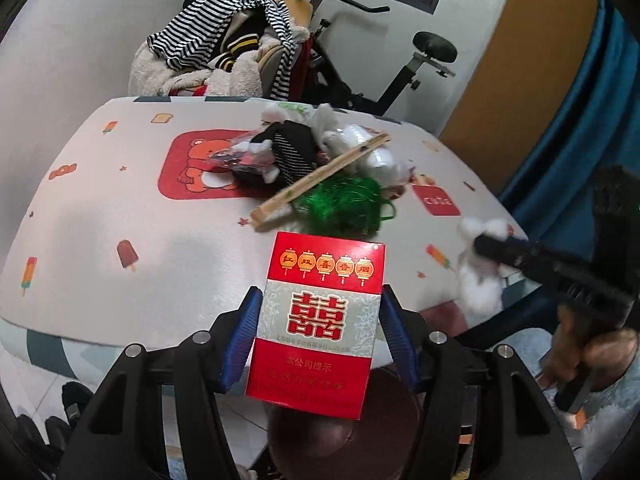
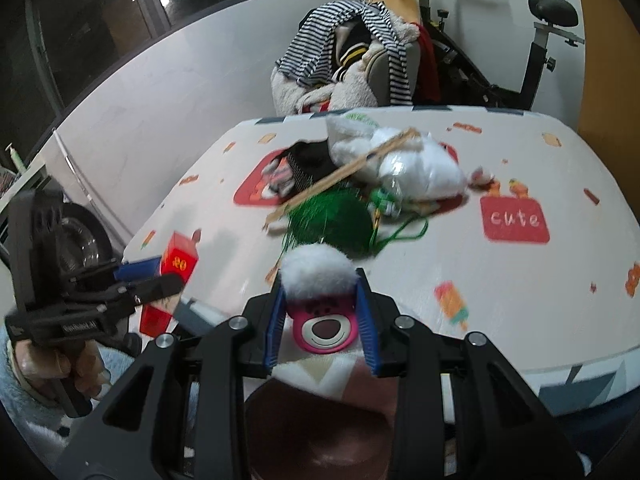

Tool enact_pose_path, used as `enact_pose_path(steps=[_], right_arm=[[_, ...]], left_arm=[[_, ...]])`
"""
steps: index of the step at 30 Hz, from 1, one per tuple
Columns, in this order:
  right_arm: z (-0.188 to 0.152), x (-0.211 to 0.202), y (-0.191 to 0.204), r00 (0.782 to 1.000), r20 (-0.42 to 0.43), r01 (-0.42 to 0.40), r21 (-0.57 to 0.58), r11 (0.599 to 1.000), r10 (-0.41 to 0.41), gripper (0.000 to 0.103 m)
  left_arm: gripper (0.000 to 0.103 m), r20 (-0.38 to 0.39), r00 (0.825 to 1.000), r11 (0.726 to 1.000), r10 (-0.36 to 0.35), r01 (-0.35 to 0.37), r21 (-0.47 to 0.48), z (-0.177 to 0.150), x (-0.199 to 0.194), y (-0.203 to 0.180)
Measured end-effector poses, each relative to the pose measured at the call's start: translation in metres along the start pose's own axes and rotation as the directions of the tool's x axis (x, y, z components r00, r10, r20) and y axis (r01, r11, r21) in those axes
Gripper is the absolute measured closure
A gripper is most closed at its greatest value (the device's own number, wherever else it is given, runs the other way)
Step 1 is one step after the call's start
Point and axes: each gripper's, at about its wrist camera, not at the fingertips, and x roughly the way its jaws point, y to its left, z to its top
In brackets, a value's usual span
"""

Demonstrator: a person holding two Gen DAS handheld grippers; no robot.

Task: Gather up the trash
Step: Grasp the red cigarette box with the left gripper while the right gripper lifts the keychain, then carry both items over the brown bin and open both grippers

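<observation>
Left hand-held gripper (image 1: 320, 320) clamped on red cigarette pack (image 1: 318, 316), held upright over near edge of bench (image 1: 120, 208). Right hand-held gripper (image 2: 320, 304) clamped on white fluffy item with pink bear face (image 2: 322, 292), also above near bench edge. Trash pile at bench centre, farther back: green string tangle (image 1: 344, 204), wooden stick (image 1: 320, 178) lying across it, white wads (image 2: 416, 168), black cloth (image 1: 292, 152). Brown bin (image 2: 320, 432) below grippers.

Home room: exercise bike (image 1: 384, 60), clothes-piled chair (image 2: 352, 64), cartoon-print tablecloth (image 1: 120, 208) on table.
</observation>
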Motion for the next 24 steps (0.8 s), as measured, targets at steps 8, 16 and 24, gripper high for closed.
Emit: enact_pose_path(steps=[8,16,24], right_arm=[[-0.035,-0.006,-0.006,1.000,-0.022,0.012,0.055,0.998,-0.011,0.068],[-0.048,-0.004,-0.012,0.998,-0.056,0.013,0.070,0.997,-0.009,0.068],[-0.051,-0.004,-0.011,0.998,-0.057,0.007,0.074,0.997,-0.003,0.068]], left_arm=[[0.046,-0.088,0.996,0.997,-0.016,0.023,0.075,-0.036,0.013,-0.028],[0.045,-0.188,0.980,0.996,-0.061,0.072,0.056,-0.071,0.037,-0.036],[0.045,-0.220,0.972,0.994,-0.086,0.098,0.044,-0.080,0.046,-0.040]])
